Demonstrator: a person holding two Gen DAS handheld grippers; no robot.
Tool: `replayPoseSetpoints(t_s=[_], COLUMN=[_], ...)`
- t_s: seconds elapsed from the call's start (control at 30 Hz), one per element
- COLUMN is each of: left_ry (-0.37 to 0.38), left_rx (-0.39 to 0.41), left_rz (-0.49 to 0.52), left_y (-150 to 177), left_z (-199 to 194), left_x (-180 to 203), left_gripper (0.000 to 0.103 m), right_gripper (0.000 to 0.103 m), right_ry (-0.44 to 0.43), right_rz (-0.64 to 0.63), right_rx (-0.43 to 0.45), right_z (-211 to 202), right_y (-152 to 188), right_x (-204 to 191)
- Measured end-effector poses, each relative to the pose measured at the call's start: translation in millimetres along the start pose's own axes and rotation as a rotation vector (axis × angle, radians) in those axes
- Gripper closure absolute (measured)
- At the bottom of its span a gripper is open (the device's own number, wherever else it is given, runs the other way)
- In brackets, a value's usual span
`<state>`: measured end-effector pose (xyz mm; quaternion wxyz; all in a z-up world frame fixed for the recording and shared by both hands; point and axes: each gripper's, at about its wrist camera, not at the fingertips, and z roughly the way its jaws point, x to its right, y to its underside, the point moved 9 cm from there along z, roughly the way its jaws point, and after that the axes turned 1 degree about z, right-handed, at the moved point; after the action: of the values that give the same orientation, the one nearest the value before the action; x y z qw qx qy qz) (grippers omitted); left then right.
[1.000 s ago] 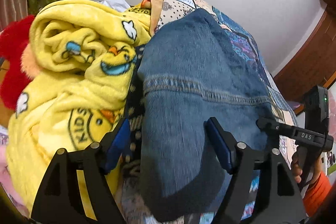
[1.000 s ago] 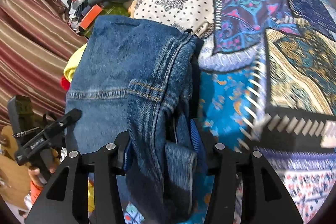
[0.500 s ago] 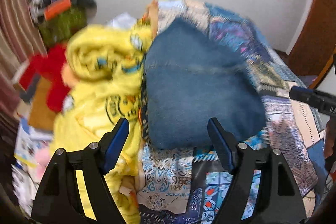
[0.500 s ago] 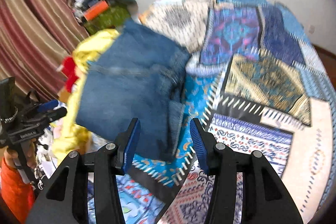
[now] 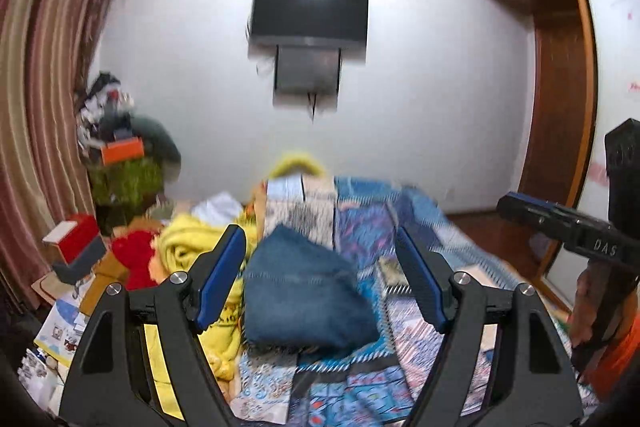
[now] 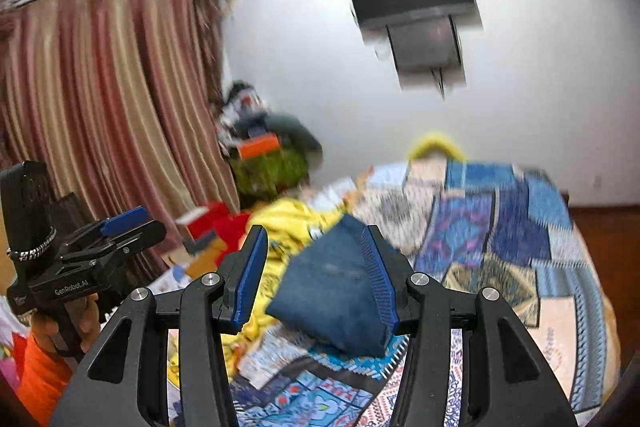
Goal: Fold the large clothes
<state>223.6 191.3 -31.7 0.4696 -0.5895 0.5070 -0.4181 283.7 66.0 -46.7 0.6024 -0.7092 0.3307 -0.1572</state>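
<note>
Left wrist view: my left tongs [image 5: 320,269] stand wide apart with nothing between the pads, raised over the near end of the bed [image 5: 420,331]. The folded jeans [image 5: 304,291] lie on the patchwork cover, their left edge just beside the yellow blanket [image 5: 188,251]. From the right wrist, my right tongs [image 6: 316,277] are parted too and empty, the jeans [image 6: 332,295] well beyond them. A wall screen [image 5: 308,13] hangs at the far end.

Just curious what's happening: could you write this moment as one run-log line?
left gripper: open, empty | right gripper: open, empty | folded jeans: lying on patchwork bedspread beside yellow blanket
</note>
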Motion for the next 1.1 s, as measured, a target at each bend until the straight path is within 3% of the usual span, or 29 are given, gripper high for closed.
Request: replayPoseSetpoints(t_s=[0.13, 0.4, 0.47, 0.6, 0.73, 1.1], left_ry=[-0.043, -0.099, -0.117, -0.130, -0.157, -0.155], left_rx=[0.104, 0.174, 0.174, 0.165, 0.179, 0.173], left_rz=[-0.005, -0.012, 0.000, -0.013, -0.030, -0.009], left_y=[-1, 13, 18, 24, 25, 30], left_z=[-50, -99, -102, -109, -119, -118], left_x=[14, 30, 33, 35, 34, 42], left_gripper=[0.027, 0.025, 0.018, 0.004, 0.001, 0.001], right_gripper=[0.058, 0.054, 0.031, 0.021, 0.000, 0.000], right_ry=[-0.018, 0.034, 0.045, 0.059, 0.086, 0.121], right_rz=[-0.036, -0.089, -0.096, -0.111, -0.095, -0.078], right_rx=[0.070, 0.137, 0.146, 0.174, 0.180, 0.165], right_z=[-35, -66, -70, -75, -77, -81], right_y=[-2, 19, 24, 25, 23, 26], right_x=[-26, -51, -53, -58, -52, -46])
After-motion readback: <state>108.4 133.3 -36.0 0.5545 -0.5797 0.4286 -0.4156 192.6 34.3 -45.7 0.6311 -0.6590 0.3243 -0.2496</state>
